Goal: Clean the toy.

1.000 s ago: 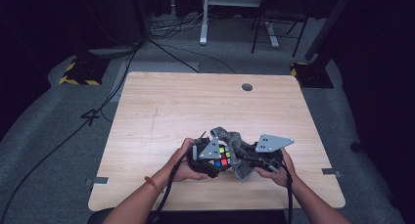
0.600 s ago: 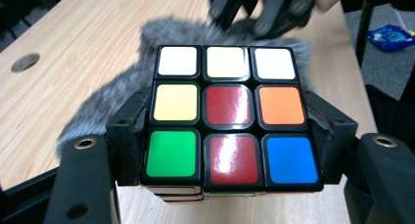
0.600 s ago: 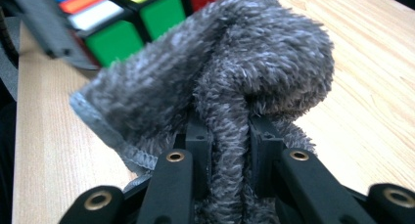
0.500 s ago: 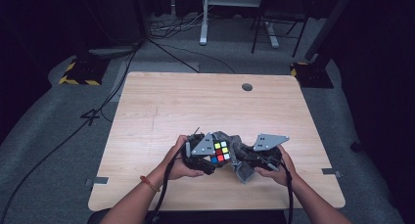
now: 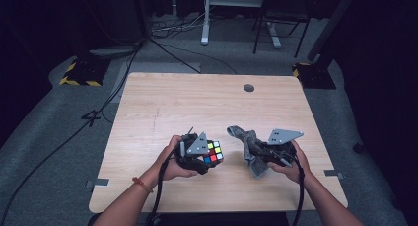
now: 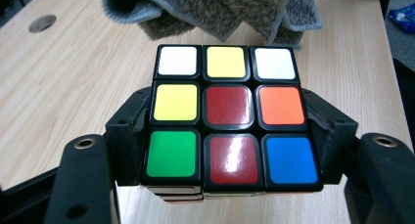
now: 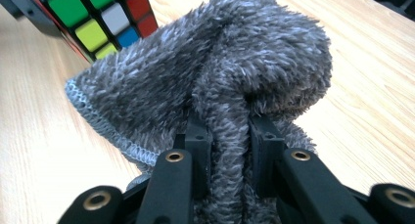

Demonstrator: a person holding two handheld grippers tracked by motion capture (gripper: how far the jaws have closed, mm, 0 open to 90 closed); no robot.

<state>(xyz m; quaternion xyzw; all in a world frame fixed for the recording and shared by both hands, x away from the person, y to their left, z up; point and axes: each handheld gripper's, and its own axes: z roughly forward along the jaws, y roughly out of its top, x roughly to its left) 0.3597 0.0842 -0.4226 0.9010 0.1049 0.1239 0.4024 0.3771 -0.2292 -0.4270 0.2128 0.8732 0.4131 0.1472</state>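
Note:
A colour cube (image 6: 229, 117) with mixed stickers sits between the jaws of my left gripper (image 6: 229, 136), which is shut on its two sides. In the high view the cube (image 5: 213, 151) is held just above the table near the front, left of centre. My right gripper (image 7: 230, 136) is shut on a bunched grey fluffy cloth (image 7: 230, 72), which bulges over and hides the fingertips. In the high view the cloth (image 5: 249, 147) hangs from the right gripper (image 5: 256, 152) a short way right of the cube, apart from it. The cube's corner (image 7: 93, 18) appears at the top left of the right gripper view.
The wooden table (image 5: 207, 107) has a round cable hole (image 5: 249, 88) near its far edge. Beyond the table, cables and a yellow-black striped block (image 5: 79, 73) lie on the grey floor, with desk legs (image 5: 204, 18) behind.
The two grippers have drawn apart sideways. The cloth, which lay against the cube, now hangs clear of it to the right.

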